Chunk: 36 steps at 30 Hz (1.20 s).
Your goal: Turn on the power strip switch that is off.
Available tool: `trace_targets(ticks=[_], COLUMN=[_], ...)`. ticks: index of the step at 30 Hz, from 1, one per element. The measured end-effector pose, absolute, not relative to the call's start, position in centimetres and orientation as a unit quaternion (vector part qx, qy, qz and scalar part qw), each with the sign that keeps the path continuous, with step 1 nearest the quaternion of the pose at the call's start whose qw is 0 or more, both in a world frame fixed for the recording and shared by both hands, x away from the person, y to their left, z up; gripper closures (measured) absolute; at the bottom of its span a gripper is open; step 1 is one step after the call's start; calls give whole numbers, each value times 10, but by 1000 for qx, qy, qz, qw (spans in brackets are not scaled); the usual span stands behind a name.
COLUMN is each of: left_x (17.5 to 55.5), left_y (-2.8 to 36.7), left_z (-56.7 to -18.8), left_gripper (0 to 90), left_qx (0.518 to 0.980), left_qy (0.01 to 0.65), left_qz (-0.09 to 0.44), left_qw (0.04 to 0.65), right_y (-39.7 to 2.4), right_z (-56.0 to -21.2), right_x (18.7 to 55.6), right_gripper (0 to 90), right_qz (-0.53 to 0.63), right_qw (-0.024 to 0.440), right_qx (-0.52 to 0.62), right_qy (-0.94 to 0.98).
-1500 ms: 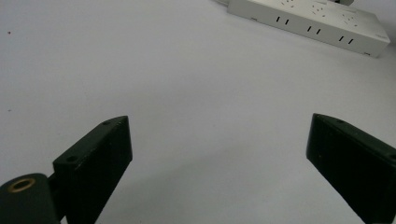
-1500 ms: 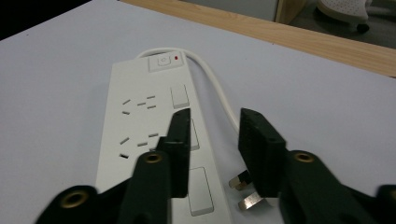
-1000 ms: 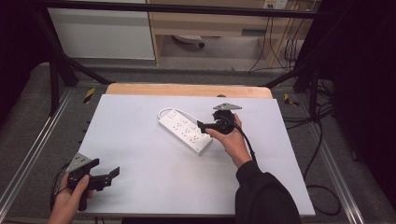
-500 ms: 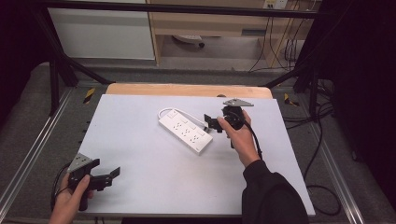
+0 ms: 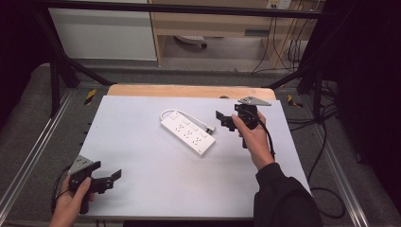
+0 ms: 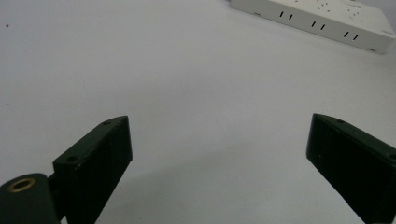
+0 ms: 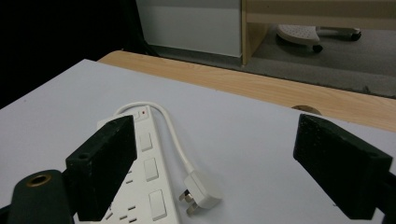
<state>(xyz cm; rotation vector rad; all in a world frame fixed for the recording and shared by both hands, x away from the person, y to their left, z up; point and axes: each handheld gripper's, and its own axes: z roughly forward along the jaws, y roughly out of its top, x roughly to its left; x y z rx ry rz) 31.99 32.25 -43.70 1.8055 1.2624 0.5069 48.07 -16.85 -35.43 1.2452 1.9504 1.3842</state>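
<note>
Nothing looked begun: the power strip [image 5: 188, 134] lay mid-table, its plug [image 7: 201, 194] loose, while both the left gripper [image 5: 107, 178] and the right gripper [image 5: 224, 121] stood spread and empty.

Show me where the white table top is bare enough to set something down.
Bare: the wide stretch between the left gripper and the power strip, plus the table's far left corner. Crowded: between the strip's plug and the right gripper.

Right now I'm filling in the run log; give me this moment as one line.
left tongs: open, near table corner | right tongs: open, empty, beside plug | white plastic power strip: flat on white table, unplugged, untouched
</note>
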Motion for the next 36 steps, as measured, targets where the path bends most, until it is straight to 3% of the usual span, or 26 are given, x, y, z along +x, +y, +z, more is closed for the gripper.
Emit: trace_targets(ticks=[14,36], left_x=[320,320], left_y=[322,322], left_z=[-437,-437], left_gripper=[69,69], left_qx=[722,722], left_qy=[505,506], left_qz=[202,201], left_qw=[426,427], right_y=[-195,-227], right_z=[-337,-323], right_x=[467,438], right_gripper=[48,37], right_qz=[507,506], right_qw=[236,259], right_qx=[449,445], right_qy=[697,692])
